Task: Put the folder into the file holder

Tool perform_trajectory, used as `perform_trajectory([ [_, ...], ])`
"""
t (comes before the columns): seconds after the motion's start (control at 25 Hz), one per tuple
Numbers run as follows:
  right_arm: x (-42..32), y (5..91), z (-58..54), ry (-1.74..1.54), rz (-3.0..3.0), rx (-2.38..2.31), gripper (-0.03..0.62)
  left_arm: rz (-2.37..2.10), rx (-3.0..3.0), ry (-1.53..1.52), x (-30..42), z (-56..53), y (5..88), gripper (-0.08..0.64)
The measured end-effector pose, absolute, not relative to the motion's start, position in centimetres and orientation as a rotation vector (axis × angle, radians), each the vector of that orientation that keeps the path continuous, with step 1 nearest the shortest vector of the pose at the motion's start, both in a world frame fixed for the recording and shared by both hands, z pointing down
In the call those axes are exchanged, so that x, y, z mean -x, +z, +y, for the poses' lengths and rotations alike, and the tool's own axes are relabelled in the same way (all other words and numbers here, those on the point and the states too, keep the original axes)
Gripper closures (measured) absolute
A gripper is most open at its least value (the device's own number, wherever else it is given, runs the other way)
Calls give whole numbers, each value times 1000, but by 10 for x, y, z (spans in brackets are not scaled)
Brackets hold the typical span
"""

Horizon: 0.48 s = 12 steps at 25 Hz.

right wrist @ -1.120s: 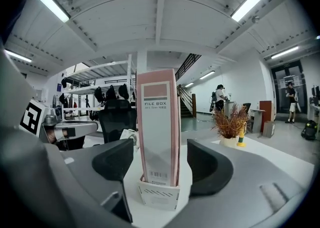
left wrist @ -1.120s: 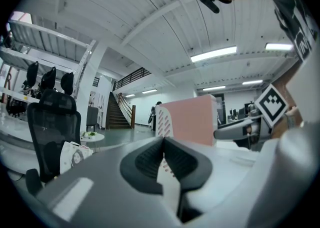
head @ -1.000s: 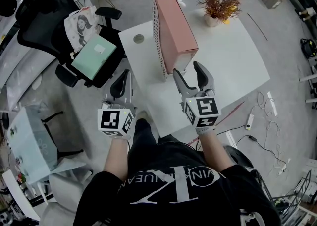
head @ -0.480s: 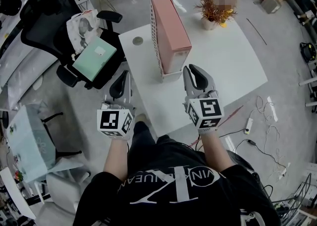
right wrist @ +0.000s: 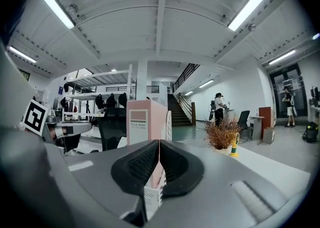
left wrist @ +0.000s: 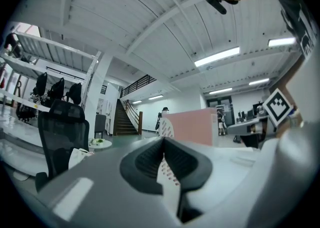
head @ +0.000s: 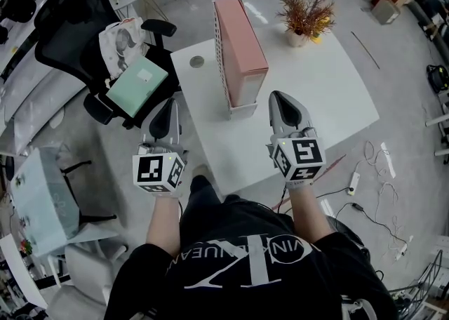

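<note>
Pink folder [head: 244, 48], labelled as a file box: upright in the white perforated file holder [head: 223, 55], upper centre of frame on the white desk [head: 323, 87], with a dried plant [head: 305, 11] behind it to the right. Left tool [head: 168, 106], lower left, off the desk's edge: jaws together, empty; right tool [head: 282, 98], just below the holder's near end: jaws just closed, pads meeting, nothing between. Green box file [head: 137, 80]: flat on the black chair [head: 66, 20], upper left.
</note>
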State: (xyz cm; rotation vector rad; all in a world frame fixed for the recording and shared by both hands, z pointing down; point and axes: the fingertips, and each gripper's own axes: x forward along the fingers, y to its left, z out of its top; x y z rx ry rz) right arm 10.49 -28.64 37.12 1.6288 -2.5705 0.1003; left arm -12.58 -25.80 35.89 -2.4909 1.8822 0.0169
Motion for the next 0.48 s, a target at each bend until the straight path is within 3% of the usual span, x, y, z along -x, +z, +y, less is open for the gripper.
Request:
perform_trajectory([
  [0.48, -123, 354, -289, 103, -2625, -1653, 584, 1936, 2454, -16, 130, -258, 349, 560],
])
